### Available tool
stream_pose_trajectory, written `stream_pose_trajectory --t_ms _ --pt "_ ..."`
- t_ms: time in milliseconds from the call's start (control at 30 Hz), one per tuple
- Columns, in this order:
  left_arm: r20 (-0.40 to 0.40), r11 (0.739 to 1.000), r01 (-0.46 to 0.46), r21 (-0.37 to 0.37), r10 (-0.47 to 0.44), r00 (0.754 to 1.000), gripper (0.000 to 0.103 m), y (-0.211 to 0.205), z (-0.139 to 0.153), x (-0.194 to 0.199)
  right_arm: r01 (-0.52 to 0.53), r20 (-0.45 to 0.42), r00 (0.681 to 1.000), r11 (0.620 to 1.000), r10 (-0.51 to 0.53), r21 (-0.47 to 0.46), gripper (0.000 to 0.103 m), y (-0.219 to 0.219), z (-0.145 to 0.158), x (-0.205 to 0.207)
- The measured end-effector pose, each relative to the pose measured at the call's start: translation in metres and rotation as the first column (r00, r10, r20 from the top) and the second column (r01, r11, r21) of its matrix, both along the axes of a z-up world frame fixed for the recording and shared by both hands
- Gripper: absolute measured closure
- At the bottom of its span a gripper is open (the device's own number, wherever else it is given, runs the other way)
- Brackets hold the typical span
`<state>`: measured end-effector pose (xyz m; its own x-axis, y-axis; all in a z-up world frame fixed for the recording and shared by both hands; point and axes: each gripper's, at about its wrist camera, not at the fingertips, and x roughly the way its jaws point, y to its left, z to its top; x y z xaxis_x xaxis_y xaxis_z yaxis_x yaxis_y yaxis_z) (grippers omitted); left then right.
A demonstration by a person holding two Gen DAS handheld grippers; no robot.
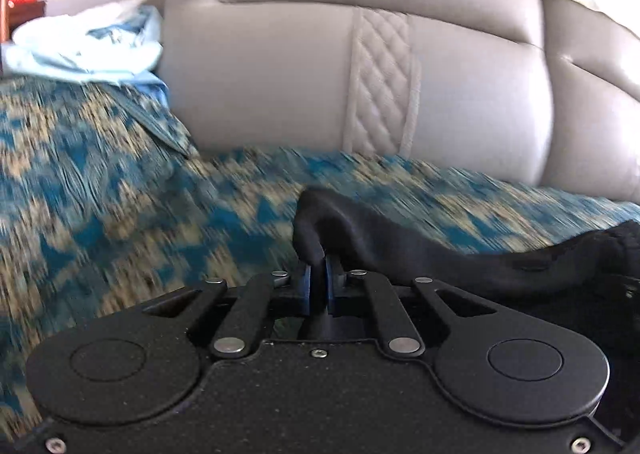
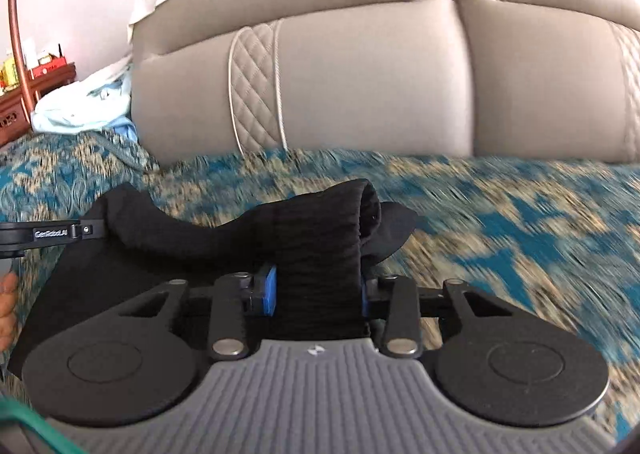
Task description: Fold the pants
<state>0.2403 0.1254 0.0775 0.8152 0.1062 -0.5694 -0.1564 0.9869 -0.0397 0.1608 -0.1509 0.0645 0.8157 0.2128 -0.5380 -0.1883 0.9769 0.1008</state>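
The pants [image 1: 400,250] are black and lie on a blue and tan patterned bedspread [image 1: 100,182]. In the left wrist view my left gripper [image 1: 319,274] is shut on a thin fold of the black cloth, which rises just ahead of the blue pads and trails off to the right. In the right wrist view my right gripper [image 2: 318,286] holds a thick, ribbed bunch of the pants [image 2: 316,238] between its blue pads, which press on both sides. The left gripper [image 2: 86,231] shows at the left edge, clamped on the same cloth.
A grey padded headboard [image 1: 360,74] stands just behind the bedspread [image 2: 500,222]. Light blue bedding [image 1: 92,42] is heaped at the far left. A wooden stand [image 2: 20,34] with small items is at the far left of the right wrist view. A hand [image 2: 6,302] shows at the left edge.
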Motion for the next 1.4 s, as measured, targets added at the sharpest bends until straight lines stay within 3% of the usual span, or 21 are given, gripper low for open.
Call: stream_pose_trajectory --t_ms 133,267,467,567,633,700,800,933,1067,1267,1400 --pt "-0.018 0.998 -0.034 0.047 0.035 0.999 0.095 0.014 -0.005 0.035 0.001 0.026 1.0 1.0 -0.002 0.029 0.063 0.016 0.005 0.032" --pt "-0.059 0.992 -0.029 0.119 0.036 0.998 0.094 0.014 -0.025 0.051 0.018 0.004 1.0 1.0 -0.018 -0.022 0.061 0.029 -0.006 0.05" --pt "-0.039 0.986 -0.022 0.168 0.028 0.999 0.093 0.009 -0.038 0.045 0.049 -0.012 0.999 0.994 -0.051 -0.094 0.049 0.039 -0.017 0.054" --pt "-0.04 0.976 -0.016 0.219 0.025 0.999 0.09 0.002 -0.04 0.043 0.043 -0.01 0.999 0.987 -0.045 -0.154 0.034 0.042 -0.022 0.051" --pt "-0.044 0.97 -0.027 0.242 0.039 0.998 0.083 -0.002 -0.037 0.041 0.05 -0.006 0.999 0.986 -0.051 -0.16 0.027 0.041 -0.023 0.047" --pt "-0.04 0.966 -0.047 0.255 0.059 0.997 0.057 -0.004 -0.032 0.036 0.067 0.004 0.998 0.988 -0.067 -0.139 0.021 0.037 -0.018 0.04" --pt "-0.033 0.978 -0.013 0.207 0.02 0.999 0.039 -0.001 -0.026 0.021 0.093 0.031 0.995 0.989 -0.09 -0.116 0.015 0.033 -0.009 0.025" --pt "-0.052 0.984 0.002 0.176 0.008 0.999 0.032 -0.006 -0.023 -0.002 0.098 0.022 0.995 0.991 -0.096 -0.093 0.014 0.033 -0.003 0.005" --pt "-0.068 0.985 0.034 0.172 -0.022 0.997 0.02 -0.017 -0.026 -0.028 0.097 0.018 0.995 0.986 -0.095 -0.137 0.013 0.04 -0.007 -0.015" --pt "-0.075 0.986 0.035 0.164 -0.023 0.997 0.018 -0.033 -0.031 -0.066 0.097 -0.011 0.995 0.979 -0.1 -0.179 0.011 0.045 -0.021 -0.05" --pt "-0.118 0.994 0.014 0.105 -0.001 0.993 0.016 -0.035 -0.023 -0.083 0.09 -0.015 0.995 0.98 -0.094 -0.179 0.008 0.046 -0.026 -0.073"
